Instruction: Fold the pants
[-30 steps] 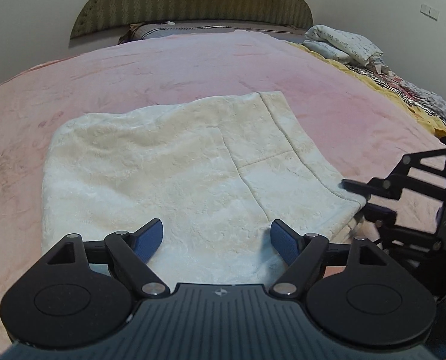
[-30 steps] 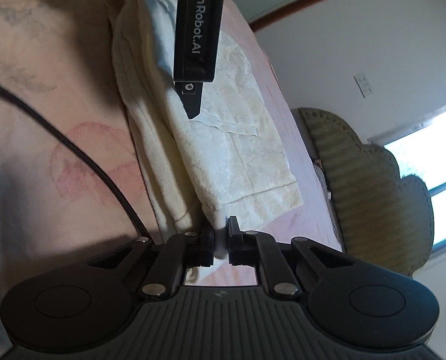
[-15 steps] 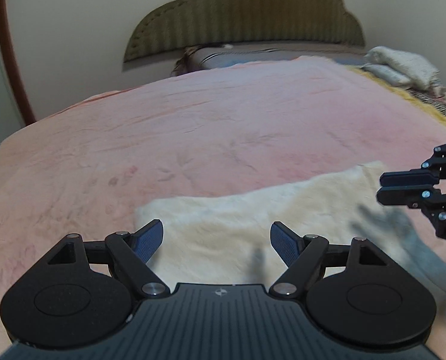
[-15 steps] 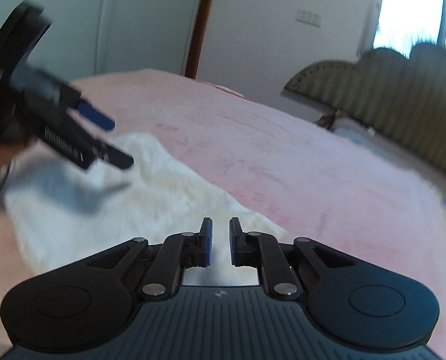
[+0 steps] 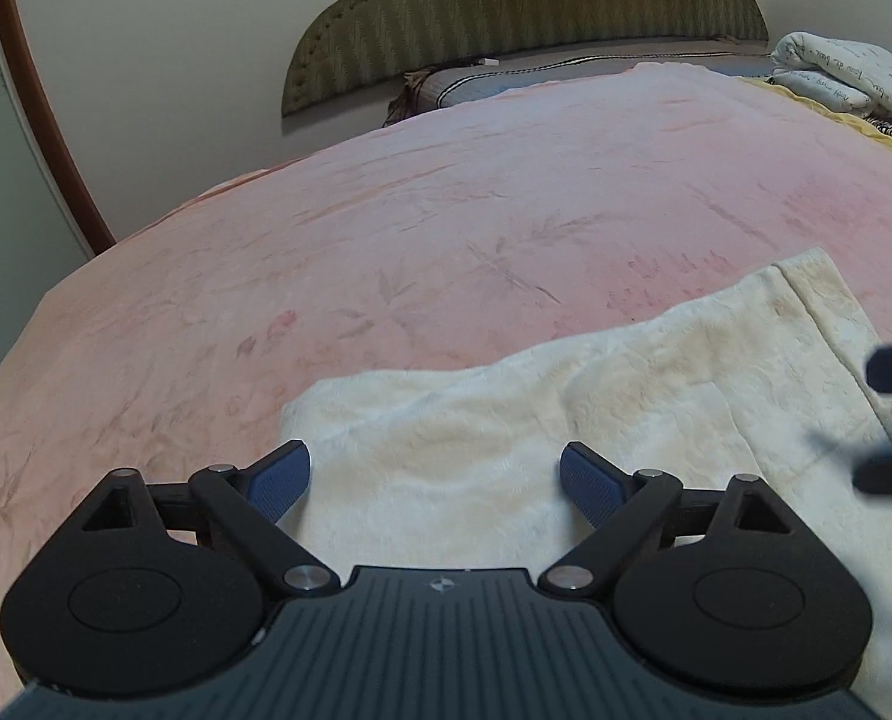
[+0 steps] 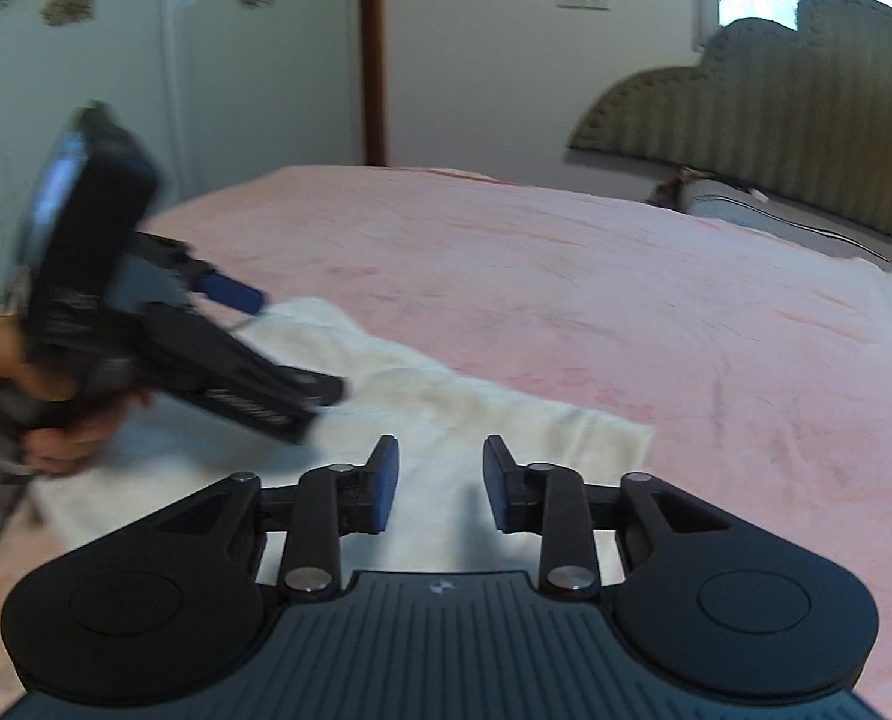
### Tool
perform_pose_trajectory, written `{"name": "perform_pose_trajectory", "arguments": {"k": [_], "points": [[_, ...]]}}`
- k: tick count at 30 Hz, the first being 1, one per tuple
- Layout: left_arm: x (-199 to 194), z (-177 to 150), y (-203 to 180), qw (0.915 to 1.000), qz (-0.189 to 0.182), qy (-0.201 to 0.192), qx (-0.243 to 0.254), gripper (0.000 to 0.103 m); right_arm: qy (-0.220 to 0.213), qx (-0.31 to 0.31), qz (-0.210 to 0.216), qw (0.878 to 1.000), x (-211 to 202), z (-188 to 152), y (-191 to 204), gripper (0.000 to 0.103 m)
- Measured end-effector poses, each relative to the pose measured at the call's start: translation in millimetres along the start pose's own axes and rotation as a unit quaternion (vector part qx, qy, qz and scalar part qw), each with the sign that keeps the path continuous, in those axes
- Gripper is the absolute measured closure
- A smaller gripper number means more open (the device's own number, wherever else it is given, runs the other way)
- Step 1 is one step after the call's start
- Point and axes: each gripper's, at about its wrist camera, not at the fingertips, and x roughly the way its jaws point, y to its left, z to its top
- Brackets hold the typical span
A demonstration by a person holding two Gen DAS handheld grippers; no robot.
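While folded pants [image 5: 595, 420] lie flat on the bed [image 5: 446, 210], the left gripper [image 5: 434, 483] hangs spread above them; the right gripper's [image 6: 434, 483] jaws, just opening, hold nothing.

Pants [image 5: 595, 420] flat on the blanket [image 5: 446, 228], headboard [image 5: 523, 6] behind, folded bedding [image 5: 841, 75] at far right

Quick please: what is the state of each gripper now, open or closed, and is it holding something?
Left gripper: open, just widened, holding nothing.
Right gripper: open, just opening, holding nothing.
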Motion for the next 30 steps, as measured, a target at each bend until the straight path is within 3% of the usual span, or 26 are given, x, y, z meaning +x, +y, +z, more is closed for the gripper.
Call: {"name": "perform_pose_trajectory", "arguments": {"k": [3, 7, 14, 19, 22, 26, 30], "points": [[-6.1, -6.5, -2.0, 1.0000, 0.001, 0.001, 0.000, 0.009, 0.011, -0.024, 0.008, 1.000, -6.6, -7.8, 15.9, 0.054], [-10.3, -14.9, -3.4, 1.0000, 0.000, 0.004, 0.000, 0.009, 0.054, -0.039, -0.028, 0.997, 9.4, -27.0, 17.7, 0.051], [-6.5, -30.2, -5.8, 0.9995, 0.015, -0.021, -0.020, 0.001, 0.024, 0.006, -0.013, 1.000, 12.9, -44.8, 0.7, 0.050], [-11.2, -37.7, -3.9, 0.9986, 0.011, -0.044, -0.026, 0.001, -0.004, 0.015, -0.008, 1.000, 12.3, -54.9, -2.2, 0.050], [-32.8, -45.6, 7.3, 0.9975, 0.013, -0.056, -0.042, 0.006, -0.006, 0.023, -0.008, 1.000, 8.7, -52.5, -1.9, 0.049], [-64.3, -63.0, 30.0, 0.9957, -0.010, -0.076, -0.052, 0.004, -0.029, 0.063, -0.001, 0.998, -11.9, -47.0, -14.5, 0.045], [-75.6, -74.7, 55.9, 0.9938, -0.054, -0.075, -0.061, 0.004, -0.024, 0.152, 0.001, 0.988, -19.7, -55.8, -54.3, 0.039]]}}
